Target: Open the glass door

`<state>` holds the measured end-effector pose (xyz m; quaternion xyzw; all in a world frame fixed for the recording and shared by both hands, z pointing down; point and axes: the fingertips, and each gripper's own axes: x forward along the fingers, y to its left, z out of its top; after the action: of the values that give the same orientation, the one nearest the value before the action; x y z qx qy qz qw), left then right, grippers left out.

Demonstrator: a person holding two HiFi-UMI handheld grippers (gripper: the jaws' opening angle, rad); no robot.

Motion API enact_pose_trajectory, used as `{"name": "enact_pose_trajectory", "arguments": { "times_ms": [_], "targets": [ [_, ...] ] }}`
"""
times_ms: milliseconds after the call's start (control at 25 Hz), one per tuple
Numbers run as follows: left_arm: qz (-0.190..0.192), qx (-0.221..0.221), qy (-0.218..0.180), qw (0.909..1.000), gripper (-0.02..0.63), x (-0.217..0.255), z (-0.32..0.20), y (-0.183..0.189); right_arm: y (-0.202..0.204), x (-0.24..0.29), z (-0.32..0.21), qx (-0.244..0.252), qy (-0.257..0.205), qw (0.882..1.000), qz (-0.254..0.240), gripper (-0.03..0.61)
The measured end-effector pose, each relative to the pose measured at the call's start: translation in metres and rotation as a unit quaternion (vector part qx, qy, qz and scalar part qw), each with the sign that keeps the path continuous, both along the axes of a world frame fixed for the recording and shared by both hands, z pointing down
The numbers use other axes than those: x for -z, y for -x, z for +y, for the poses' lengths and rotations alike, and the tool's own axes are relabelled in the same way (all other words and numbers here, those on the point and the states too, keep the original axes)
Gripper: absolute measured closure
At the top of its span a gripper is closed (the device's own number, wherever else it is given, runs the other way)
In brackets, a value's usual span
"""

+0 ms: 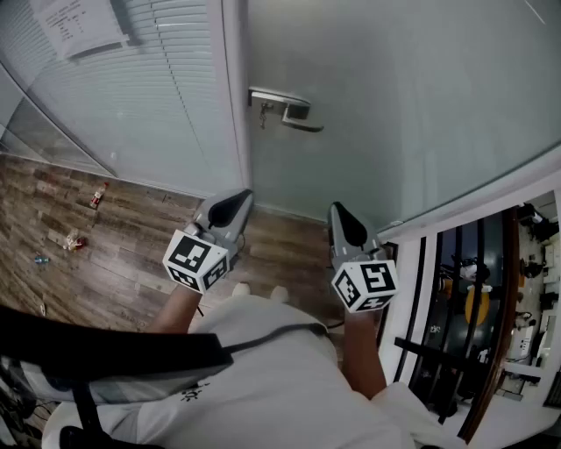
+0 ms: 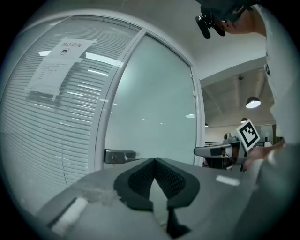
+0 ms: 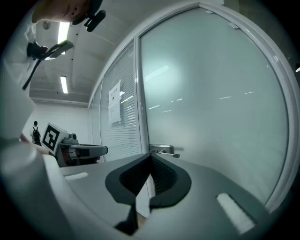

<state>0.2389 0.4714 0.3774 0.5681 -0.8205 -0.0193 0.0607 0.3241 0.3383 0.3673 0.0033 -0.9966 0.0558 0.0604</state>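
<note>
The frosted glass door (image 1: 394,96) stands ahead with a metal lever handle (image 1: 285,110) near its left edge. In the head view my left gripper (image 1: 230,209) and right gripper (image 1: 346,224) hang side by side in front of the door, well short of the handle and touching nothing. Both point at the door, jaws shut and empty. The left gripper view has its closed tips (image 2: 154,159) just right of the handle (image 2: 119,156). In the right gripper view the closed tips (image 3: 150,154) line up just left of the handle (image 3: 164,151).
Left of the door's white frame (image 1: 235,96) is a glass panel with blinds (image 1: 149,96) bearing a paper notice (image 1: 74,26). Small litter (image 1: 96,195) lies on the wooden floor. A black railing (image 1: 456,298) stands at the right.
</note>
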Motion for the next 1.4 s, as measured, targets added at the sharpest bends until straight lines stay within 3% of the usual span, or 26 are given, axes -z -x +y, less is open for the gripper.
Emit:
{"name": "enact_pose_trajectory", "arguments": {
  "times_ms": [520, 760, 1400],
  "targets": [
    [-0.002, 0.007, 0.006, 1.0, 0.609, -0.002, -0.019, -0.007, 0.003, -0.003, -0.013, 0.025, -0.007, 1.0, 0.001, 0.571],
    [0.0, 0.015, 0.013, 0.9998, 0.609, -0.006, -0.021, -0.006, 0.004, -0.005, -0.016, 0.042, 0.023, 0.999, -0.007, 0.569],
    [0.015, 0.033, 0.026, 0.999, 0.609, -0.019, -0.04, -0.023, 0.0, -0.035, -0.037, 0.076, 0.018, 0.996, 0.03, 0.569]
  ]
}}
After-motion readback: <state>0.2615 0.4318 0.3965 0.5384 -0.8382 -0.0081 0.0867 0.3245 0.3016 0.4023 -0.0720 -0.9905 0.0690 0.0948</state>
